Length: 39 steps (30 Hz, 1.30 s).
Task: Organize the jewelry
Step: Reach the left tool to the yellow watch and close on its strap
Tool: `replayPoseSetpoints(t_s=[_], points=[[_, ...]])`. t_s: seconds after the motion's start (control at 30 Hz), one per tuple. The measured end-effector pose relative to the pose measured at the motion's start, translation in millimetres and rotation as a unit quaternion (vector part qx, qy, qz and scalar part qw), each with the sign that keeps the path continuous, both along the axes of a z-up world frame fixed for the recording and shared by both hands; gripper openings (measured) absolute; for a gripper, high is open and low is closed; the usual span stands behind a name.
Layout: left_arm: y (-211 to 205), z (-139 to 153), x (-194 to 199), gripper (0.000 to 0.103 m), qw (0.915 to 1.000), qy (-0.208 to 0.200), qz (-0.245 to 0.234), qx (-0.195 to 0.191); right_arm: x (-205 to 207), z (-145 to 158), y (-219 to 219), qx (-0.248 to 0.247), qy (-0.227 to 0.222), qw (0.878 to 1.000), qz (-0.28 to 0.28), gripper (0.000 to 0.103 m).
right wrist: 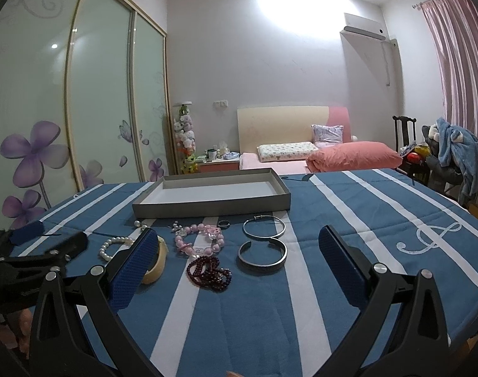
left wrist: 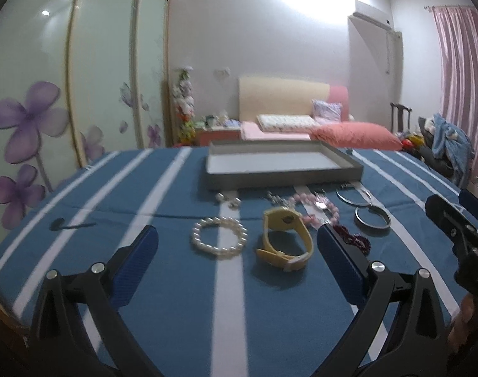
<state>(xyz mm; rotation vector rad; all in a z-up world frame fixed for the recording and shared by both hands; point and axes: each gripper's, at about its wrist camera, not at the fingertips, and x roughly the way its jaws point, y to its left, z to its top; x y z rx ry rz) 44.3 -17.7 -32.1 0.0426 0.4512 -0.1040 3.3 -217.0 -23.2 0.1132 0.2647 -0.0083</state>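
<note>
Jewelry lies loose on the blue tabletop cloth with white stripes (right wrist: 349, 251), all of it on the near side of the shallow grey cardboard tray with a white floor (right wrist: 214, 202), which I see holding nothing. Through the left wrist camera my left hand-held gripper (left wrist: 236, 251) hangs above the cloth with its blue-padded jaws spread wide and nothing between them; the white pearl bead bracelet (left wrist: 219, 237) sits at about 11 o'clock between the pads and the yellow wristwatch with a curled strap (left wrist: 284, 240) at about 1 o'clock, just beside it. Through the right wrist camera my right hand-held gripper (right wrist: 236, 254) is equally wide and grips nothing. Ahead of it, the dark red bead bracelet (right wrist: 210, 271) lies nearest, the pink bead bracelet with charms (right wrist: 201, 240) just beyond at 12 o'clock, and the open silver cuff bangle (right wrist: 262, 256) at 1 o'clock, touching the thin silver hoop bangle (right wrist: 264, 227) behind it. A small dark ring (right wrist: 224, 223) rests near the tray's front wall
</note>
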Motion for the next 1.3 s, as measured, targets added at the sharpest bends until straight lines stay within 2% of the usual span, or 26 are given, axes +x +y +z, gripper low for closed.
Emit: replayPoseSetpoints(t_s=[0.17,0.23,0.37,0.6,0.63,0.7,0.87,0.97,1.13,1.3], points=[[-7,-5,20,0.097,0.9992,0.036,-0.015,-0.010,5,-3,-5,0.007,0.013,1.000,-0.004,0.101],[-10,-6,25,0.092,0.9988,0.043,-0.019,-0.010,8,-3,-7,0.010,0.017,1.000,-0.005,0.101],[-22,-9,39,0.086,0.9977,0.061,-0.031,0.000,10,-3,-9,0.014,0.023,1.000,-0.006,0.101],[-46,-16,67,0.086,0.9946,0.094,-0.034,0.026,12,-4,-20,0.022,0.031,0.999,-0.015,0.101],[-49,-18,72,0.085,0.9929,0.110,-0.035,0.028,11,-4,-22,0.025,0.033,0.999,-0.018,0.101],[-49,-23,81,0.083,0.9903,0.131,-0.039,0.023,13,-5,-25,0.028,0.035,0.999,-0.019,0.101],[-49,-32,95,0.067,0.9844,0.172,-0.034,0.015,15,-5,-28,0.034,0.039,0.999,-0.018,0.101],[-45,-33,96,0.062,0.9831,0.180,-0.035,0.005,15,-4,-28,0.035,0.039,0.998,-0.017,0.101],[-47,-35,100,0.060,0.9809,0.191,-0.038,0.003,18,-4,-29,0.037,0.039,0.998,-0.015,0.101],[-50,-36,104,0.050,0.9789,0.200,-0.039,0.005,18,-4,-29,0.038,0.039,0.998,-0.016,0.101]])
